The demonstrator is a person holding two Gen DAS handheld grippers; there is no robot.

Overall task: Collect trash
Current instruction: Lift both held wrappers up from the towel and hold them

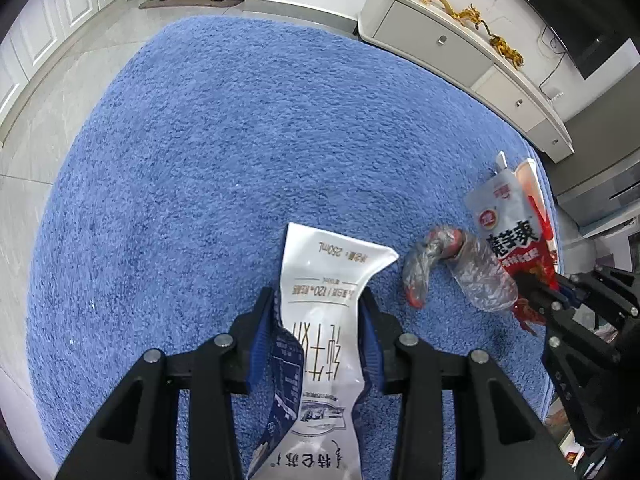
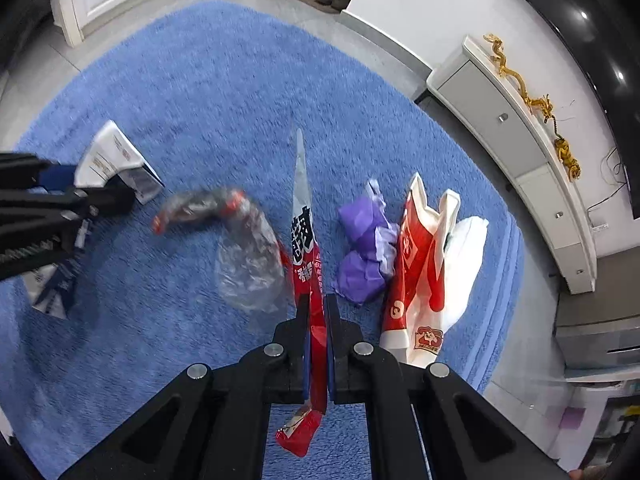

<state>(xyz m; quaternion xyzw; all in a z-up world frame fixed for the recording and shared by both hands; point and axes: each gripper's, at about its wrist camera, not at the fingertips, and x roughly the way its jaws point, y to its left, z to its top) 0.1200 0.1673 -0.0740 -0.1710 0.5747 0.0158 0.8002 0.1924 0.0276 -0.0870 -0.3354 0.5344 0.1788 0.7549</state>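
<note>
— We're over the blue rug (image 1: 248,128), and along the wall runs the white cabinet (image 1: 460,52) with gold dragon figures (image 1: 464,12) on top.

— On the rug's right side we see a red and white plastic bag (image 2: 424,264) lying flat, with a crumpled purple wrapper (image 2: 366,248) just beside it.

— Our left gripper (image 1: 318,332) is clamped on a white milk pouch (image 1: 324,304), fingers pressing in on both sides of its middle.

— And our right gripper (image 2: 318,344) is squeezed tight on a red and white snack pouch (image 2: 310,264), seen edge-on, its bottom end hanging behind the fingers.

— Between the two, a crumpled clear wrapper (image 2: 244,252) with red bits lies on the rug, close against the snack pouch.
</note>
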